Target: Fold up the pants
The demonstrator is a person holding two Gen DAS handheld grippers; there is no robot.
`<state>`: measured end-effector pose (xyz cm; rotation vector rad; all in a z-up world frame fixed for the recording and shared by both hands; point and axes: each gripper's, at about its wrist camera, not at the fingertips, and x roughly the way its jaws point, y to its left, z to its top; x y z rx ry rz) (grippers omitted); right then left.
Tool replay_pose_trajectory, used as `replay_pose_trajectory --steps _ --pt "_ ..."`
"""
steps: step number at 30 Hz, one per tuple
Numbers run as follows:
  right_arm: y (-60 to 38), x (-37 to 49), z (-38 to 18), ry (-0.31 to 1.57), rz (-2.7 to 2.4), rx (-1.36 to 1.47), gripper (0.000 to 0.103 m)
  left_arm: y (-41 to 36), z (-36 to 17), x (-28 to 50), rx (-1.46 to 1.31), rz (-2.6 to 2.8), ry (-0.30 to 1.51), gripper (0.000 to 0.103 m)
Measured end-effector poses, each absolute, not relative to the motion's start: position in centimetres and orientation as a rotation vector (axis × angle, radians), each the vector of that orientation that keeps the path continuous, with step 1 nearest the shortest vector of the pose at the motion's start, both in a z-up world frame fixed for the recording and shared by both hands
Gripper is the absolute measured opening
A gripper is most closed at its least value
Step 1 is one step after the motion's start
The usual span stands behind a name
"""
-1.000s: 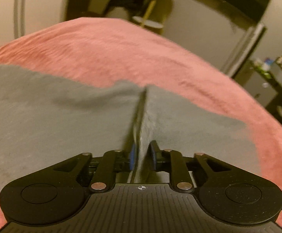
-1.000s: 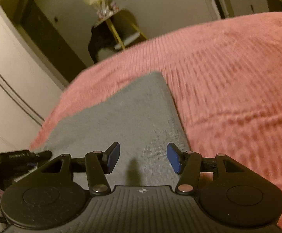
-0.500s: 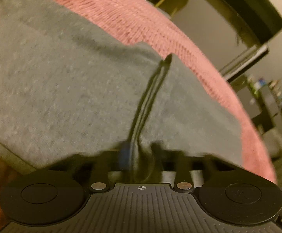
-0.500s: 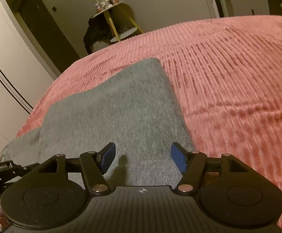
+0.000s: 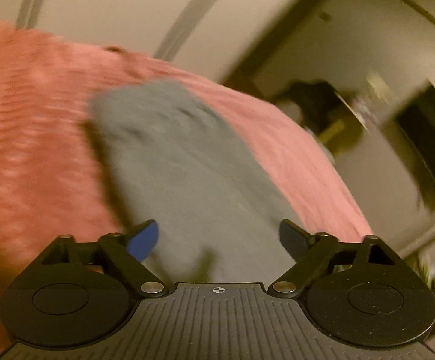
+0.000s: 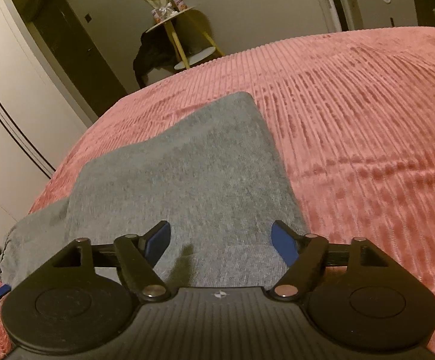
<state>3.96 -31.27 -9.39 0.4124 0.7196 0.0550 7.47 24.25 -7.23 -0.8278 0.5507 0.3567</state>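
Observation:
The grey pants [image 6: 187, 180] lie folded on the pink ribbed bedspread [image 6: 367, 135]. In the right wrist view an upper layer lies over a lower layer that sticks out at the left. My right gripper [image 6: 221, 241] is open and empty, just above the near edge of the pants. In the blurred left wrist view the pants [image 5: 187, 165] stretch away from my left gripper [image 5: 218, 238], which is open and empty over their near end. A blue pad of the left gripper [image 6: 0, 291] shows at the far left edge of the right wrist view.
A small wooden side table [image 6: 172, 24] with items on it and dark clothing [image 6: 148, 57] beside it stands beyond the bed. A white wardrobe [image 6: 7, 105] lines the left side. A grey cabinet [image 6: 382, 6] stands at the back right.
My left gripper was shut on a pinched fold of the pants; it has let go, opened wide and swung to a new angle. My right gripper stayed open and shifted slightly.

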Motion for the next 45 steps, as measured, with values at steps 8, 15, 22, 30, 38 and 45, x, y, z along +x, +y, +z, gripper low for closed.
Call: replay_pose_trajectory --steps 8,15,22,30,38,45 --pt "-31.3 4.5 -9.7 0.719 0.057 0.426 0.08 31.8 -11.4 7.9 -1.06 0.37 0.581 0.05" --pt "-30.8 4.7 -9.9 0.721 0.053 0.397 0.085 33.9 -13.1 10.6 -1.141 0.321 0.589 0.06" --pt "-30.8 4.9 -10.0 0.721 0.056 0.397 0.086 33.8 -11.5 11.3 -1.074 0.365 0.601 0.031" --pt "-30.8 5.0 -10.1 0.719 0.058 0.403 0.087 29.6 -4.2 10.8 -0.792 0.206 0.431 0.023" --pt "-31.1 4.9 -10.1 0.714 0.064 0.43 0.087 31.4 -10.1 11.9 -0.963 0.323 0.527 0.06" --pt "-31.1 5.0 -10.1 0.713 0.069 0.43 0.088 33.4 -12.2 11.7 -1.13 0.352 0.541 0.028"
